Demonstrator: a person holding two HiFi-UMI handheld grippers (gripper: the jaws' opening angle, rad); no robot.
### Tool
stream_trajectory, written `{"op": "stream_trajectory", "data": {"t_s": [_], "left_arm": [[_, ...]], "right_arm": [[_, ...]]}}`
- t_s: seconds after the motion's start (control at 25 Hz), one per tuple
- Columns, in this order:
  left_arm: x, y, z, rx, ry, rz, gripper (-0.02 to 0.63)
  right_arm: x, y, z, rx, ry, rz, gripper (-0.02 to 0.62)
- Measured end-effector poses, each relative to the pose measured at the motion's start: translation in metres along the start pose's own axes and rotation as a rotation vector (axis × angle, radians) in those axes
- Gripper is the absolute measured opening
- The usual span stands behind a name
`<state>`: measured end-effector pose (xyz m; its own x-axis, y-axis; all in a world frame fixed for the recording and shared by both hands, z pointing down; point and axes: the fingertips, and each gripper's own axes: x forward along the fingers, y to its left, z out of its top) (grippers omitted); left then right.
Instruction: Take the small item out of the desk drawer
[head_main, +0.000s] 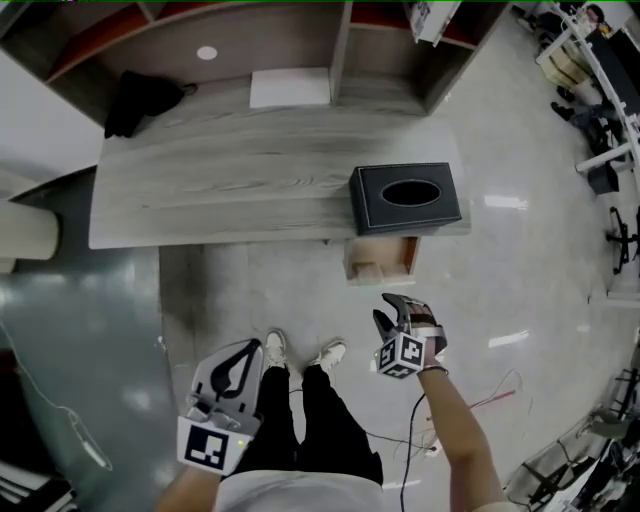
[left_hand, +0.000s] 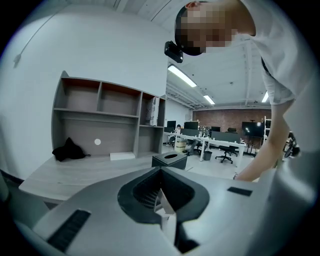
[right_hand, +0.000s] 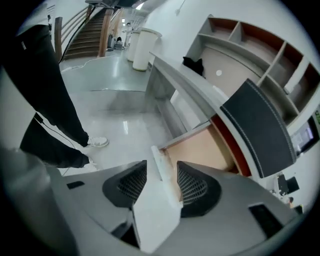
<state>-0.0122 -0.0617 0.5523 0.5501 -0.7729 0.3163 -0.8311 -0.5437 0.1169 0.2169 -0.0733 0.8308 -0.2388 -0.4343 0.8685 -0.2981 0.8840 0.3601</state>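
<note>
**Drawer's Inside Stayed Mostly Out of Sight**

From above, the drawer (head_main: 380, 262) showed only its front end. The rest lay under the desk (head_main: 250, 190) and the black tissue box (head_main: 405, 197). In the right gripper view, the right gripper (right_hand: 162, 172) covered the drawer's near corner, and its contents could not be told. The dark bundle (head_main: 140, 100) on the desk was too shadowed to identify.

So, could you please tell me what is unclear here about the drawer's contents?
Head view: the desk top and tissue box cover most of the drawer; no small item shows.
Right gripper view: the right tongs cover part of the drawer's floor.
Left gripper view: the left tongs block the drawer entirely.
</note>
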Motion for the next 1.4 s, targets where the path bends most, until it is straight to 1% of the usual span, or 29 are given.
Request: {"op": "stream_trajectory", "data": {"t_s": [0.16, 0.32, 0.6, 0.76, 0.8, 0.92, 0.96, 1.04, 1.12, 1.24, 1.4], "left_arm": [[-0.009, 0.010, -0.030, -0.036, 0.045, 0.041, 0.017], [-0.016, 0.022, -0.056, -0.066, 0.078, 0.088, 0.017], [-0.023, 0.023, -0.074, -0.100, 0.074, 0.129, 0.017], [-0.031, 0.026, -0.081, -0.110, 0.089, 0.151, 0.017], [-0.033, 0.027, -0.083, -0.112, 0.092, 0.154, 0.017], [-0.036, 0.027, -0.088, -0.119, 0.101, 0.158, 0.017], [-0.037, 0.027, -0.088, -0.121, 0.101, 0.158, 0.017], [-0.037, 0.027, -0.088, -0.125, 0.095, 0.158, 0.017], [-0.036, 0.028, -0.087, -0.128, 0.093, 0.157, 0.017], [-0.034, 0.029, -0.085, -0.131, 0.084, 0.155, 0.017], [-0.033, 0.027, -0.083, -0.129, 0.081, 0.138, 0.017]], "right_arm": [[0.042, 0.004, -0.012, -0.046, 0.054, 0.060, 0.227], [0.072, 0.004, -0.016, -0.124, 0.085, 0.104, 0.247], [0.112, 0.012, -0.027, -0.241, 0.146, 0.176, 0.256], [0.118, 0.013, -0.026, -0.271, 0.154, 0.205, 0.256], [0.118, 0.012, -0.026, -0.276, 0.154, 0.209, 0.248], [0.117, 0.017, -0.025, -0.299, 0.158, 0.233, 0.173], [0.116, 0.017, -0.024, -0.310, 0.159, 0.233, 0.149], [0.115, 0.015, -0.023, -0.323, 0.161, 0.222, 0.120], [0.113, 0.014, -0.023, -0.320, 0.164, 0.224, 0.101], [0.109, 0.014, -0.022, -0.320, 0.163, 0.227, 0.091], [0.103, 0.013, -0.025, -0.305, 0.166, 0.207, 0.075]]}}
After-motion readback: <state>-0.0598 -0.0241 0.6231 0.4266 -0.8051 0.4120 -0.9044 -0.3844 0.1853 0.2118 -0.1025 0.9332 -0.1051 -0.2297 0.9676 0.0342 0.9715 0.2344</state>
